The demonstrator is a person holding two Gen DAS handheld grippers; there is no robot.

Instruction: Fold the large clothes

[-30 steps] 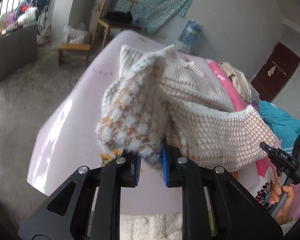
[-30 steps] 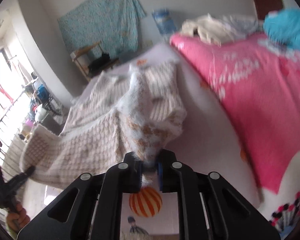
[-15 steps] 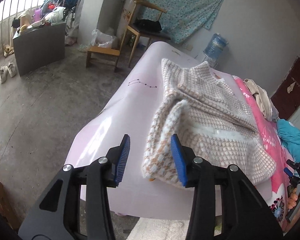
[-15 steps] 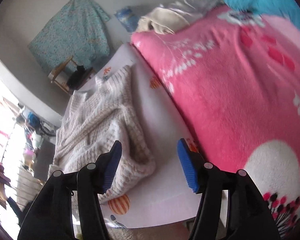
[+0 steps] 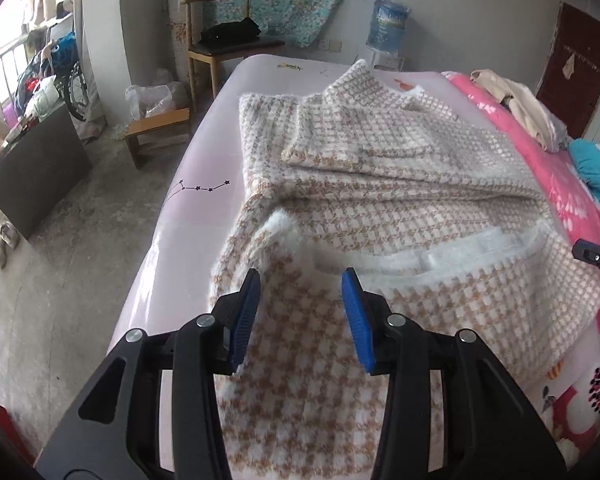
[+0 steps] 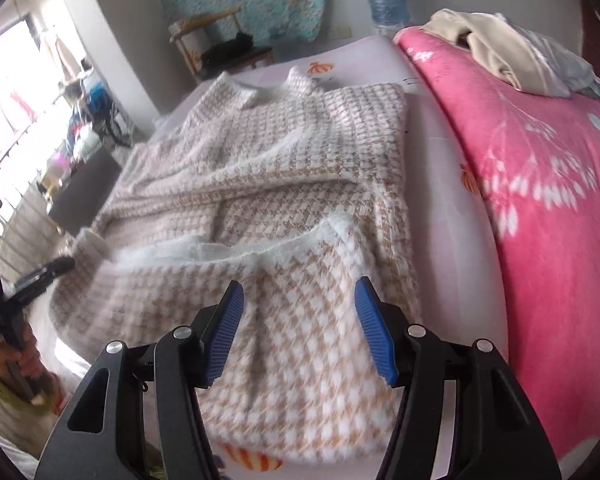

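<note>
The bed (image 5: 188,216) is carrying the knit garment (image 5: 400,168), a large fuzzy houndstooth sweater or cardigan in beige and white, which is lying on the pale lilac sheet just beside the pink blanket (image 6: 540,184). Its hem end is sitting folded up over the body nearest the cameras, with the white fluffy edge running across the width.

The biggest risk is sitting with that folded hem flap: it is lying loose and a little rumpled, and the thick, springy knit is likely to be creeping back open or bunching if it is left unpressed. Next, the near edge of the garment is lying close to the edge of the bed, so a careless tug toward the person may be dragging it off. A smaller risk is the fuzzy yarn snagging on the ribbed blue pads if a gripper is closing too shallowly on the surface fibres.

The garment's long axis is running away from both cameras, from the hem near the grippers to the collar at the far end, which is pointing toward the wall with the wooden chair (image 5: 220,40) and the water bottle (image 5: 388,24).

The left gripper (image 5: 304,312) is standing partly open above the folded hem, gripping nothing. The right gripper (image 6: 300,324) is standing rather wider, also empty, over the hem's right part. Both have just been opening, and no fabric is pinched between the pads.
</note>
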